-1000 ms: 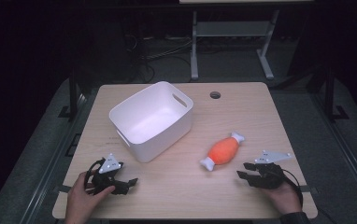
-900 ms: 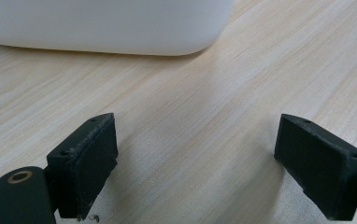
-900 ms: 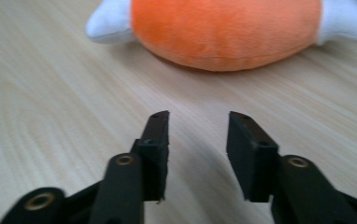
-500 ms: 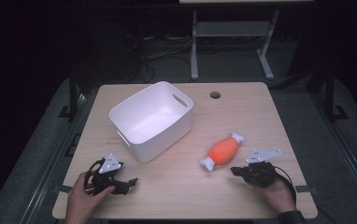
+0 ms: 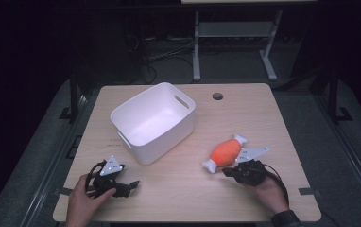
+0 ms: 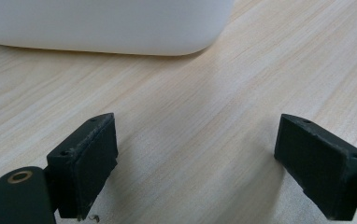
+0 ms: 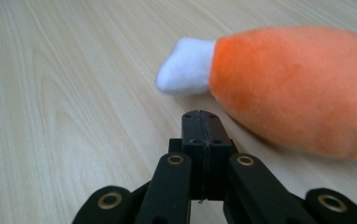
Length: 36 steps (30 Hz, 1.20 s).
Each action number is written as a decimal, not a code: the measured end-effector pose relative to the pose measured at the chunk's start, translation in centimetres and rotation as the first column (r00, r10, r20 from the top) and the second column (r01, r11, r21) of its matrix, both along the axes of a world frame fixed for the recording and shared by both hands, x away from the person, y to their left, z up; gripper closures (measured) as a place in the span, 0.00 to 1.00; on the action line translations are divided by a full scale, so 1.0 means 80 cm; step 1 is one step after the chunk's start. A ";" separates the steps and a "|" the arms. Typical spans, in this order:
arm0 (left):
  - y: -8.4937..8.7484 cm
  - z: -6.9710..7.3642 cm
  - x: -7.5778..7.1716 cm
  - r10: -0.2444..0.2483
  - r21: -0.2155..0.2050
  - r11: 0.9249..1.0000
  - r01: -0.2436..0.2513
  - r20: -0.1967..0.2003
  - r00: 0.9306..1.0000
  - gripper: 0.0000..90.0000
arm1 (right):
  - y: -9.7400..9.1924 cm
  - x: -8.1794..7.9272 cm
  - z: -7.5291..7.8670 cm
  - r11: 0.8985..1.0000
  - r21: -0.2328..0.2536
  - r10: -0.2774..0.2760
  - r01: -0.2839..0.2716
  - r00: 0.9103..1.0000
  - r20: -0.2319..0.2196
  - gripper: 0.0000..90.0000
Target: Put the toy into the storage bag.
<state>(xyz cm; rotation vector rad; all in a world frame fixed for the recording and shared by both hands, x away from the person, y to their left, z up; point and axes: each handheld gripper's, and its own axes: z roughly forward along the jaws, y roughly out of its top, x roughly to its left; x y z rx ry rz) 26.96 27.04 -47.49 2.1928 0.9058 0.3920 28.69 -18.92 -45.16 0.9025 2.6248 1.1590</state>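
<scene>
Right gripper (image 5: 229,171) has slid left over the last second; I see its fingers pressed together, empty, just beside the orange plush toy (image 5: 227,151) lying right of centre on the bench (image 5: 263,113). Left gripper (image 5: 130,184) stays put, wide open, empty.

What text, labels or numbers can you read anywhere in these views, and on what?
None legible.
A faint dark mark on the table by the white bin's near left corner, seen in the high view, is too small to read.
The bin, the orange plush toy and both grippers show no print.
</scene>
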 end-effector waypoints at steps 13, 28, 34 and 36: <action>0.000 0.000 0.000 0.000 0.001 1.000 0.000 0.000 1.000 0.14 | 0.025 0.015 0.001 1.000 -0.010 0.016 -0.016 1.000 0.006 1.00; 0.000 0.000 0.000 0.001 -0.001 1.000 -0.001 -0.002 1.000 0.14 | 0.036 0.028 0.002 1.000 -0.022 0.000 0.000 1.000 0.012 1.00; 0.000 0.000 0.000 0.002 -0.002 1.000 -0.002 -0.002 1.000 0.14 | 0.043 0.036 0.004 1.000 -0.015 -0.004 0.004 1.000 0.021 1.00; 0.000 0.000 0.000 0.002 -0.002 1.000 -0.002 -0.002 1.000 0.14 | 0.044 0.037 0.003 1.000 -0.019 -0.004 0.005 1.000 0.019 1.00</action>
